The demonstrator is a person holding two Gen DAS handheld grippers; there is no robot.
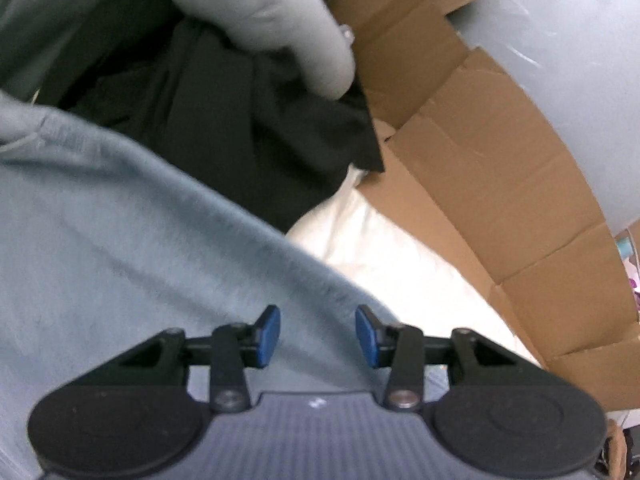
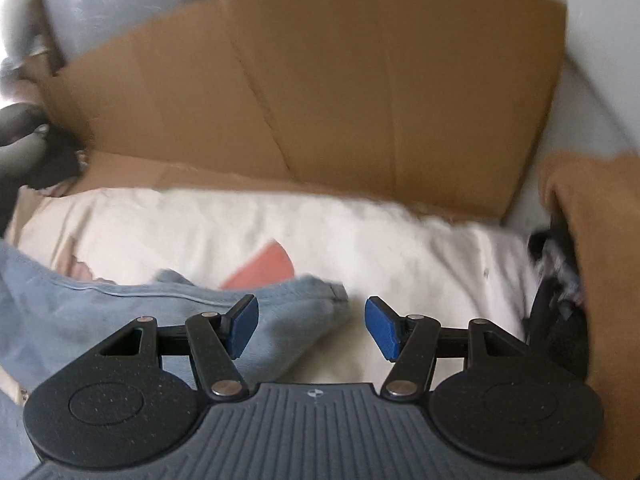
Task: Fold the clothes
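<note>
Right wrist: cardboard box (image 2: 320, 92) walls in cream cloth (image 2: 360, 232), blue garment (image 2: 120, 316).

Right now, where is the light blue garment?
The light blue garment lies low left in the right wrist view, on the cream cloth before the cardboard, under the left wrist camera too.

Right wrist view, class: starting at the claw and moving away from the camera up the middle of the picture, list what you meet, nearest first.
Right claw → blue garment → cream cloth → cardboard wall.
</note>
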